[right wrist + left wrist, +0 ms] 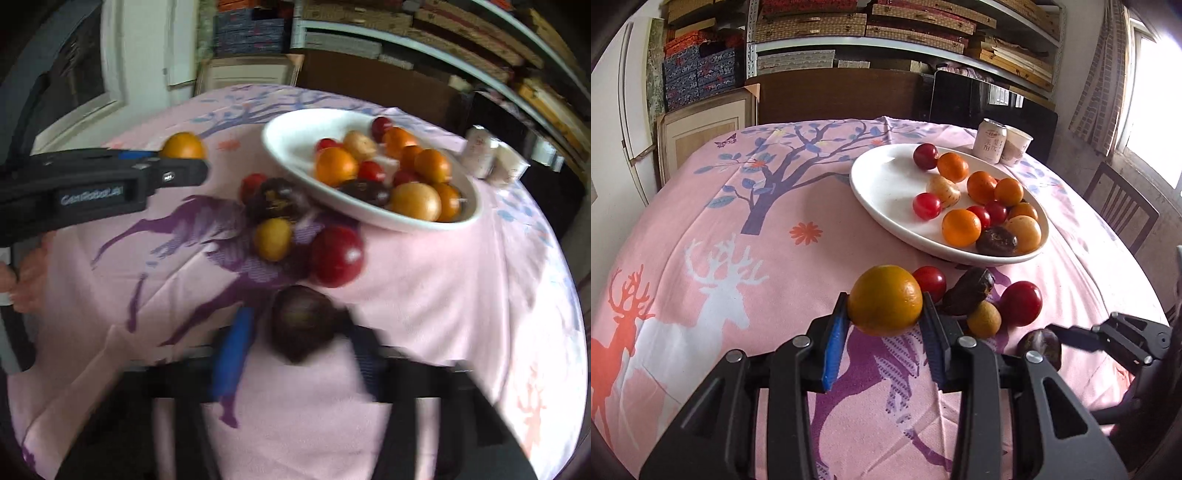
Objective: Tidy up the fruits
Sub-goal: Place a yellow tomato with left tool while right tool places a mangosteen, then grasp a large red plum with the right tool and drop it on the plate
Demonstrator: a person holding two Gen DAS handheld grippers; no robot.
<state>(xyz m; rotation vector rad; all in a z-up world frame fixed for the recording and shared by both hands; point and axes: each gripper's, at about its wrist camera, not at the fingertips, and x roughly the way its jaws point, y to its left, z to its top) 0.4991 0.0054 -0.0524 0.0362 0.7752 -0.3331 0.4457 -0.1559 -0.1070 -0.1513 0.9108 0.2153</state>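
Note:
My left gripper (885, 306) is shut on an orange (885, 305) and holds it over the pink cloth; it also shows in the right wrist view (183, 146). A white oval plate (875, 184) holds several oranges, red plums and dark fruits; it shows in the right wrist view too (291, 136). In front of the plate lie a red plum (1021, 302), a small yellow fruit (984, 318), a dark fruit (969, 290) and another red plum (930, 282). My right gripper (301, 328) has a dark purple fruit (304, 326) between its blurred fingers; its grip is unclear.
A can (990, 140) and a paper cup (1017, 146) stand behind the plate. A wooden chair (1119, 206) is at the table's right edge. Shelves with boxes fill the back wall. The person's hand (26, 280) holds the left gripper.

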